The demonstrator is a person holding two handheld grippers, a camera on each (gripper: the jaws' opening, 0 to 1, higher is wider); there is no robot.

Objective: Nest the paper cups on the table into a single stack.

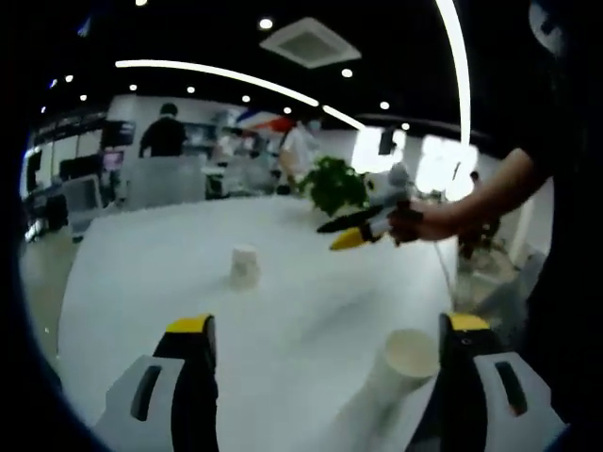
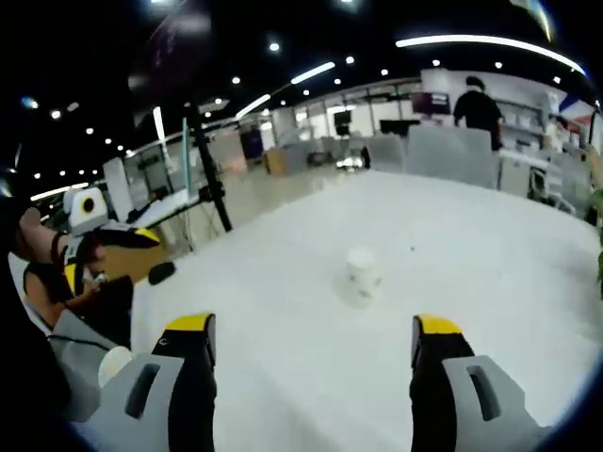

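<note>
White paper cups [image 1: 245, 266] bear no readable print; both grippers' jaws spread, empty.

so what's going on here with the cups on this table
A person holds a gripper in each hand over a white table, stacking paper cups. The left gripper is open, with a cup lying on its side by its right jaw. Another cup stands upside down farther out on the table. The right gripper is open and empty, pointed at that standing cup. Nothing is nested yet.
</note>
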